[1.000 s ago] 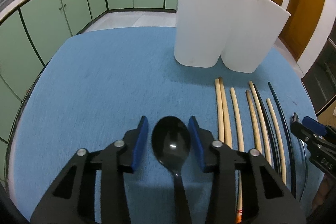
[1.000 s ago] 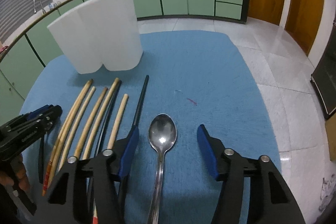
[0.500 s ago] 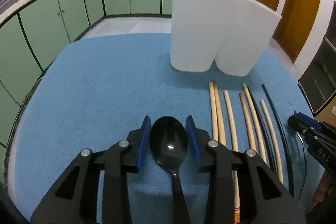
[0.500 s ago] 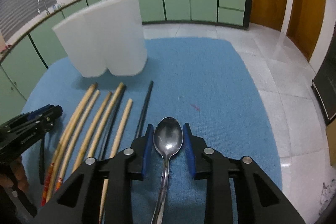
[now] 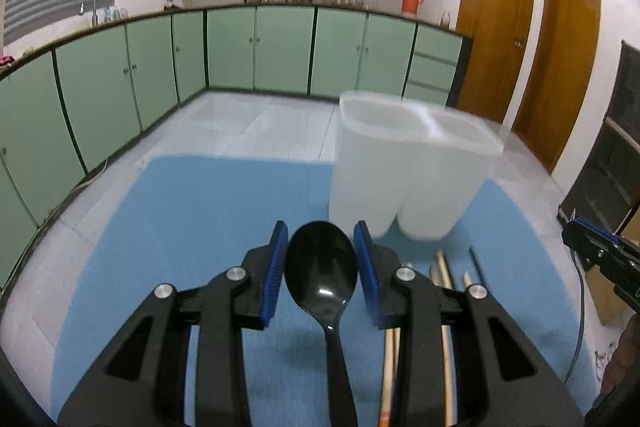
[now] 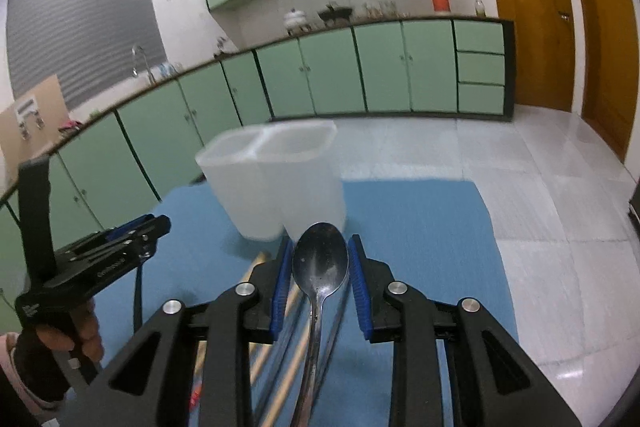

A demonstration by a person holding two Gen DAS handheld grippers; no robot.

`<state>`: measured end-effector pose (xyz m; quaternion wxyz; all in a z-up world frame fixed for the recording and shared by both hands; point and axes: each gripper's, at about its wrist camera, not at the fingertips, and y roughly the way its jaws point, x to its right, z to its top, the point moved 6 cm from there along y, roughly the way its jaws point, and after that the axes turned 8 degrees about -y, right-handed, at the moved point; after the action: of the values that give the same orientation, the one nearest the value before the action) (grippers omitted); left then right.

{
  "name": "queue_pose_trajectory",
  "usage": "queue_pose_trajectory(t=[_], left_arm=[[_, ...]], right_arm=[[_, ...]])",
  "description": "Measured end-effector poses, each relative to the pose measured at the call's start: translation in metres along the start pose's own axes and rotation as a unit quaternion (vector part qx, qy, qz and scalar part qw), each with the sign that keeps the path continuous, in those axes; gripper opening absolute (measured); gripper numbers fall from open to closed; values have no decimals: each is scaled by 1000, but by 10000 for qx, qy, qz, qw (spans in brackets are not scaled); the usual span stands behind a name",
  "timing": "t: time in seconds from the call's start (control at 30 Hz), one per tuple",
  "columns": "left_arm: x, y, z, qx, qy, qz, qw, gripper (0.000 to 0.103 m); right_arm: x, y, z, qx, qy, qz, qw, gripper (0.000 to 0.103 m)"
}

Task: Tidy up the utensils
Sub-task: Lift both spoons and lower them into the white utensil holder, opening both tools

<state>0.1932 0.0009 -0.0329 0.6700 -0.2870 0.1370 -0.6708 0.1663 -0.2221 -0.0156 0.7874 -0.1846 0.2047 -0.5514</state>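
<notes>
My left gripper [image 5: 321,239] is shut on a black plastic spoon [image 5: 321,267], bowl forward, lifted above the blue mat [image 5: 192,211]. My right gripper [image 6: 319,254] is shut on a metal spoon [image 6: 320,263], also raised. A white two-compartment holder [image 5: 412,163] stands upright on the mat ahead; in the right wrist view the holder [image 6: 276,179] sits just beyond the metal spoon. Wooden and black chopsticks [image 5: 444,267] lie on the mat below, mostly hidden by the fingers; the chopsticks [image 6: 292,299] show between the right fingers too.
The other gripper [image 5: 600,255] shows at the right edge of the left view, and a hand holds the left gripper's handle [image 6: 92,259] in the right view. Green kitchen cabinets [image 5: 260,47] ring the room. Tiled floor [image 6: 540,187] lies beyond the mat's edge.
Both grippers rose off the mat and tilted up, carrying their spoons. The right jaws closed on the metal spoon a second ago. The holder's open top is now visible.
</notes>
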Motion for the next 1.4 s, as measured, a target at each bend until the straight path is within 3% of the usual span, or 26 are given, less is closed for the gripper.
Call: queue_pose_trajectory(t=[0.17,0.4,0.57,0.73,1.03,1.4], left_arm=[[10,-10,41,444,-58,-197,9988,33],[36,-14,105,1174,-84,-415,9922,33],[65,7,145,1565,2,-528,9863,33],[82,43,159,1709,100,-571,9836,33],[67,84,157,1713,-17,-720,9826,33],[60,98,132,1433,37,-765,9867,33]], right_arm=[[9,-6,38,380,70,140,9992,28],[12,-2,108,1087,-101,-46,9940,28],[13,21,156,1502,-211,-362,9878,28],[15,61,181,1667,-284,-607,9837,28],[14,124,167,1467,-478,-776,9850,28],[8,136,127,1317,-546,-619,9878,28]])
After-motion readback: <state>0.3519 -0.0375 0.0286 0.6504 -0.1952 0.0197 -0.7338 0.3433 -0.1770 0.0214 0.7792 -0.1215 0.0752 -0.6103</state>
